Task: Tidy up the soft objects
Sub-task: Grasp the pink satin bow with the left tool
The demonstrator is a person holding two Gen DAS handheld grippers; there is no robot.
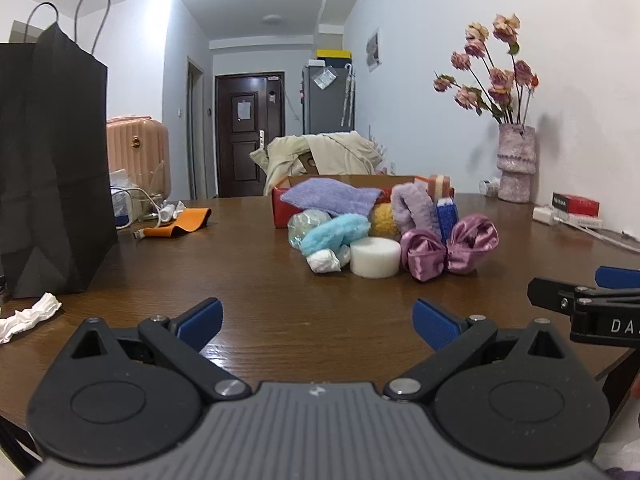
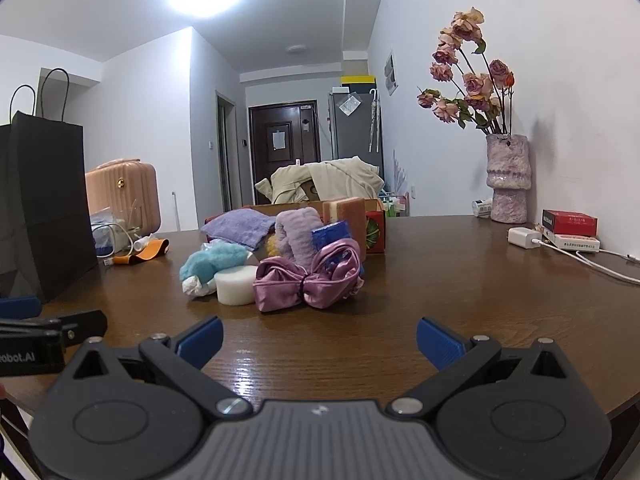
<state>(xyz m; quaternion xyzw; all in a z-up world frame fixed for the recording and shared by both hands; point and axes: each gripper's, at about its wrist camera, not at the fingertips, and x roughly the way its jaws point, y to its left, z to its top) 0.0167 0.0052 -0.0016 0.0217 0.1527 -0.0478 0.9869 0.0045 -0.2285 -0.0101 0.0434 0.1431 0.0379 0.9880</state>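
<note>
Nothing sorted yet imo: soft pile (image 1: 360, 232) sits on the bench (image 1: 248, 280) ahead of both fingers, left gripper (image 1: 318, 322) and right gripper (image 2: 319, 340) spread wide, empty

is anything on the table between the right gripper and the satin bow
Nothing visible. The right gripper is open over bare table, and the purple satin bow sits at the front of the pile, beside the white sponge.

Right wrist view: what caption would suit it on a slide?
Open right gripper faces a pile of soft objects, a satin bow in front, on a wooden table.
</note>
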